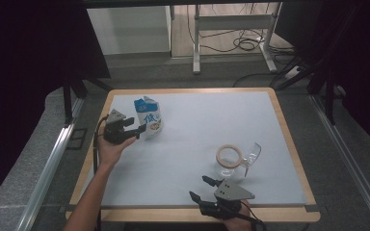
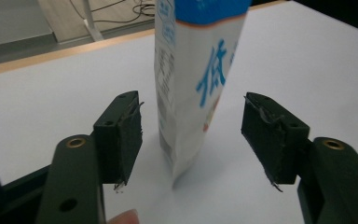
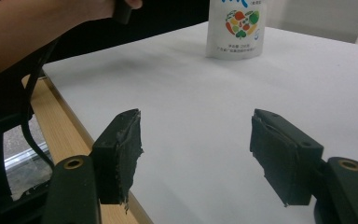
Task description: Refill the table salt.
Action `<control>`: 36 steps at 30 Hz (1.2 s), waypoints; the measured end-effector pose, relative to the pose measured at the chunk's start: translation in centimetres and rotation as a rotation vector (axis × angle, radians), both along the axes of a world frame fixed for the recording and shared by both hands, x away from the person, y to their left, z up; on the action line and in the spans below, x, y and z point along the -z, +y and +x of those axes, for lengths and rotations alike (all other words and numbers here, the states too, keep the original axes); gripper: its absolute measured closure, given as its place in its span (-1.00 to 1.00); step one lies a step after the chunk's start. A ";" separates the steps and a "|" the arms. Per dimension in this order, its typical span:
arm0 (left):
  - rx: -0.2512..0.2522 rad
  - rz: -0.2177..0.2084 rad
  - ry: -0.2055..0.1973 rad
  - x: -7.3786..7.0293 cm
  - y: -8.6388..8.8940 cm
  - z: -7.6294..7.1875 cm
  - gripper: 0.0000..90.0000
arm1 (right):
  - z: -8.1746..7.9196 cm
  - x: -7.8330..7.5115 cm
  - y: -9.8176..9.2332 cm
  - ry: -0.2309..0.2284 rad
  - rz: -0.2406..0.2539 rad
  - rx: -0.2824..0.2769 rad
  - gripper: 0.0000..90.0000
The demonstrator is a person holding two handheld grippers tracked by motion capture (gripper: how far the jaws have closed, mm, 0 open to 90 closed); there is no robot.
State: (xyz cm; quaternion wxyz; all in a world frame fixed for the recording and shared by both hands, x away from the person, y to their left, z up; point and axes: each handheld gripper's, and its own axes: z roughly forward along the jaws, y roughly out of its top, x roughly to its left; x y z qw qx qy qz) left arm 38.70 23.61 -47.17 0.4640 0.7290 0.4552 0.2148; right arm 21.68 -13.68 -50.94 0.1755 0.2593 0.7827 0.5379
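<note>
The white-topped, wood-edged counter (image 1: pixel 197 159) lies bare across its middle, giving free passage there. Obstacles: an upright blue-and-white milk carton (image 1: pixel 148 118) at the left, standing between the left gripper (image 2: pixel 191 135) jaws untouched, and a clear plastic jug (image 1: pixel 233 161) at the right front.

Carton (image 2: pixel 193 79): printed paperboard, slight sheen, smooth faces with creased edges. Tabletop (image 1: pixel 197 139): matt pale sheet, smooth, no glare; border looks like light wood, satin finish. Left tongs (image 2: pixel 191 140): matt black plastic arms with brass-coloured rivets, pads (image 2: pixel 126 135) of dark rubbery foam, rough and frayed at the edges. Right tongs (image 3: pixel 198 158): same build, pads equally worn. Pitcher (image 1: pixel 233 161): clear glossy plastic or glass, can't tell which. Floor (image 1: pixel 24 163) beside the tabletop: grey, coarse, carpet-like.
</note>
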 end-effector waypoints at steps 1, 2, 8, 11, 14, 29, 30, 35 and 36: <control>-0.001 0.008 -0.003 -0.1 0.0 0.4 -0.10 | 0.0 0.0 0.1 0.001 0.001 -0.003 -0.24; 0.000 0.007 -0.004 -0.3 0.0 0.8 -0.08 | 0.0 0.0 0.1 -0.001 -0.003 -0.007 -0.24; 0.018 -0.006 -0.014 -0.5 -0.4 2.4 0.05 | -0.1 0.2 0.1 0.000 -0.010 -0.011 -0.25; 0.041 -0.020 -0.006 -0.3 -0.5 2.9 0.15 | -0.1 0.2 0.0 0.003 -0.007 -0.010 -0.24; 0.062 -0.021 -0.019 -0.4 -0.9 3.2 0.27 | -0.2 0.2 0.0 0.003 -0.007 -0.010 -0.24; 0.080 -0.029 -0.018 -0.3 -1.4 3.7 1.00 | -0.1 0.3 0.3 0.003 -0.013 -0.009 -0.25; 0.080 -0.029 -0.023 -0.3 -1.4 3.7 1.00 | -0.1 0.3 0.3 -0.001 -0.015 -0.009 -0.25; 0.094 -0.049 -0.033 -0.6 -1.6 3.6 1.00 | -0.1 0.3 0.3 -0.008 -0.014 0.000 -0.24; 0.096 -0.046 -0.037 -0.7 -1.6 3.4 1.00 | -0.1 0.3 0.3 -0.010 -0.011 0.001 -0.24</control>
